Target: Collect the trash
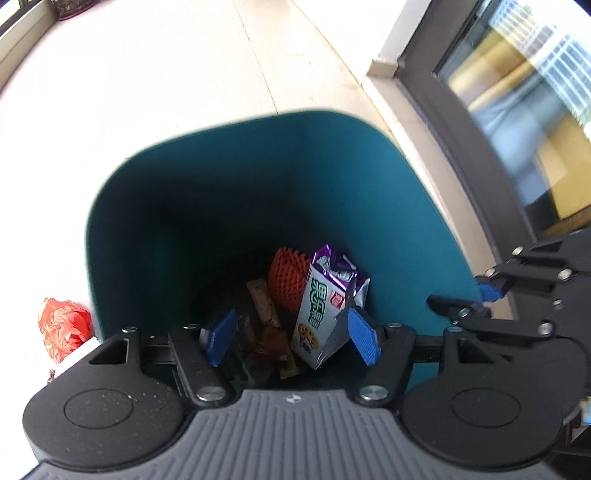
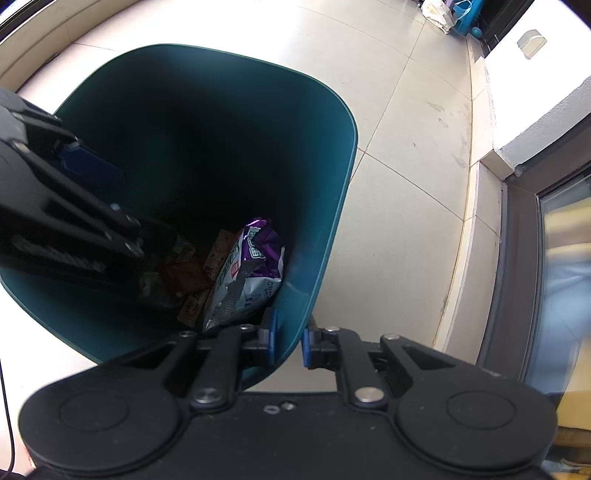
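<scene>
Closest of all, the left tool [image 1: 291, 338] hangs over the mouth of a teal bin [image 1: 177, 192], its two blue pads standing well apart with nothing pressed between them. Looking down past those pads, the trash sits at the bottom of the bin: a white and purple snack wrapper [image 1: 325, 306] stands on end, leaning toward the right wall, with an orange foam net [image 1: 288, 280] just behind it and a few brownish scraps [image 1: 264, 302] lying to its left, too dark to make out clearly. The right tool [image 2: 288, 341] is clamped on the bin's near rim, one pad inside the wall and the other outside, the thin teal edge pinched between them. From that side the same wrapper [image 2: 245, 273] rests against the wall just beyond the inner pad, and the left tool's black body shows blurred at the left, over the bin's opening. Outside the bin, a crumpled red plastic bag [image 1: 62, 328] lies on the pale tiled floor [image 1: 155, 74], just beside the bin's left wall. Along the right runs a dark-framed glass door [image 1: 517, 122] with bright reflections in it. Farther off across the floor, in the corner, some blue and white things [image 2: 452, 16] are bunched together, too small to tell what they are.
</scene>
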A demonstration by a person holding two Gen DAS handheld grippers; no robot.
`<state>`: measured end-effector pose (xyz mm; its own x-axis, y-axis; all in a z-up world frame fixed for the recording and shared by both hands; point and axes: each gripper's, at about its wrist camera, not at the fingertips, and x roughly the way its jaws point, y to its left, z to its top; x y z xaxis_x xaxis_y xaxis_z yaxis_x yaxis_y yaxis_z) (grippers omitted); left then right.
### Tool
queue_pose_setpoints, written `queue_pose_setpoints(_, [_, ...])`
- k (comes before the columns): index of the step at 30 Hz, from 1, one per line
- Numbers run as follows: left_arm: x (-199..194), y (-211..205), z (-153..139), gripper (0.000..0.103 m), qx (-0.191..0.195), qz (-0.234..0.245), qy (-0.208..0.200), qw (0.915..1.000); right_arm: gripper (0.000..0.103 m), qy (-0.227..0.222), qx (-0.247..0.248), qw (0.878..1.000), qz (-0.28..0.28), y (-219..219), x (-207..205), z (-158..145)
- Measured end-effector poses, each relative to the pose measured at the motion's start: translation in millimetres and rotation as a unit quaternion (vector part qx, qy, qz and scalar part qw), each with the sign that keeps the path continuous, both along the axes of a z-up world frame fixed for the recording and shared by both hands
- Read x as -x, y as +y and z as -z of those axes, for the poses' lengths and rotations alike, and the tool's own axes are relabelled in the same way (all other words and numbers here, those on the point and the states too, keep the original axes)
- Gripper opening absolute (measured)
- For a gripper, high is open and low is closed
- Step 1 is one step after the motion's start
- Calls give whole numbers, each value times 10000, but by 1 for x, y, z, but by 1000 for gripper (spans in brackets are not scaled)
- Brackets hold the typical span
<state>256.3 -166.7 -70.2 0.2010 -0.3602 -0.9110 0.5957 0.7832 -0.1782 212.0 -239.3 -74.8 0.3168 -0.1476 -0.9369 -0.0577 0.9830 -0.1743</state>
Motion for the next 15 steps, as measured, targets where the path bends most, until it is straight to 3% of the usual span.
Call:
queue_pose_setpoints(7, [3, 33, -42, 66, 329, -123, -415, 9985, 12, 17, 8, 10000, -16, 1, 0, 0])
queue_pose_setpoints(15, [-12, 103, -68, 66, 375, -764, -706, 9939, 12, 25, -36, 10000, -17, -1, 0, 0])
